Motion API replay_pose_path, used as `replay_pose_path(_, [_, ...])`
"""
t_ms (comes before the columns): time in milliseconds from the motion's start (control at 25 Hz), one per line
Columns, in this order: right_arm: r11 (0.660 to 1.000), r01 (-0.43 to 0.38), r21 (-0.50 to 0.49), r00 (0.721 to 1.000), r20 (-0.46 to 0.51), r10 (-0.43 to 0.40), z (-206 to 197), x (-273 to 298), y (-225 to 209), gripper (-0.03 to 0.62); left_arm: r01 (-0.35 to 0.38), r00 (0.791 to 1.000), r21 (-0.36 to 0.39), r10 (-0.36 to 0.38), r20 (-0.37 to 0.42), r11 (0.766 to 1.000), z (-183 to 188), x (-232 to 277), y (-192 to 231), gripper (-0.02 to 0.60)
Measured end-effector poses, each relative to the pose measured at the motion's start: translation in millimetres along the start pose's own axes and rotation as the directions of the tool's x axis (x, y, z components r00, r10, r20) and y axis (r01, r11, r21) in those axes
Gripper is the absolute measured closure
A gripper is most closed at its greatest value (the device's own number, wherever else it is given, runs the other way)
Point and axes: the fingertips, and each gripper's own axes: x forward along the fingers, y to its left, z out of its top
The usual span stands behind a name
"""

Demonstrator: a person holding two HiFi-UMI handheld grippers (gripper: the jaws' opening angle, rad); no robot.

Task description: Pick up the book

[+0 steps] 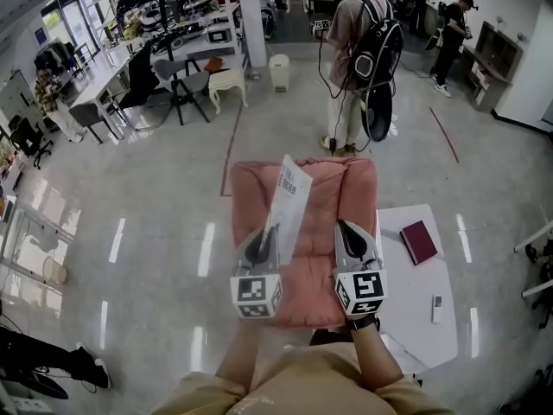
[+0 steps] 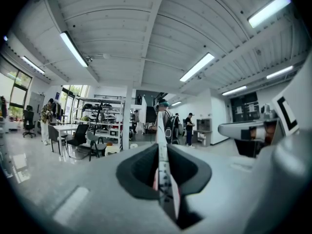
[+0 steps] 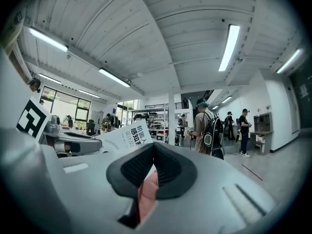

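We've got the left gripper (image 1: pixel 265 232) clamped on the white book (image 1: pixel 289 199) above the pink armchair (image 1: pixel 321 288), with its long axis running straight out from the jaws, away from us. The right gripper (image 1: pixel 346 227) is closed and empty. Two books total: a maroon book (image 1: pixel 419 241) lies right of the armchair. The white one's near edge is buried in the jaws.
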Motion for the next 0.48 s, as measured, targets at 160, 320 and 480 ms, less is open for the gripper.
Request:
replay_pose_path(160, [1.0,0.012,0.006,1.0,-0.006,-0.011,-5.3,-4.8,-5.9,0.589,0.016,0.999,-0.013,-0.016,-0.029,1.0,-12.9,2.9,-7.7,0.538])
replay_pose_path(320, [1.0,0.01,-0.005,1.0,-0.006,-0.01,-4.4,-1.2,-7.1,0.589,0.026,0.999,-0.02,-0.027,-0.047,0.999,-19.0,8.8,-8.1,0.538])
replay_pose_path(480, [1.0,0.008,-0.01,1.0,-0.019,-0.008,-10.2,7.0,-8.8,0.589,0.033,0.998,-0.032,-0.035,-0.06,0.999,-27.7,18.6,-5.8,0.538])
